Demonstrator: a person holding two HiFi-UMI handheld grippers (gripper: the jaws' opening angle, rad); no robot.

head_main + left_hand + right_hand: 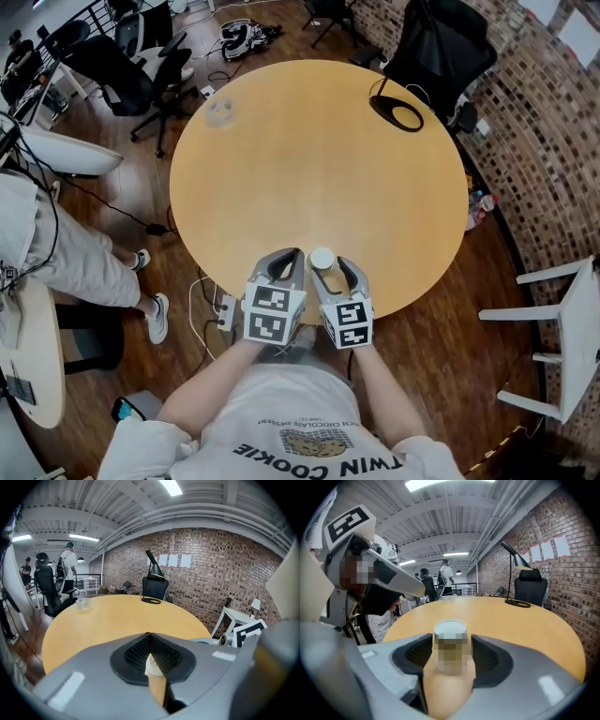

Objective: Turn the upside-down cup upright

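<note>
Right gripper [451, 638], jaws perhaps against cup [450, 654]

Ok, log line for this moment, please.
right hand-held gripper: shut on upside-down tan paper cup | left hand-held gripper: shut, empty | cup: not yet upright

The tan paper cup with a white bottom [322, 259] is upside down: the flat white bottom faces up and the wider mouth is below. It is near the edge of the round wooden table [319, 159], between the jaws of the right gripper [330, 266], which are close against its sides.
</note>
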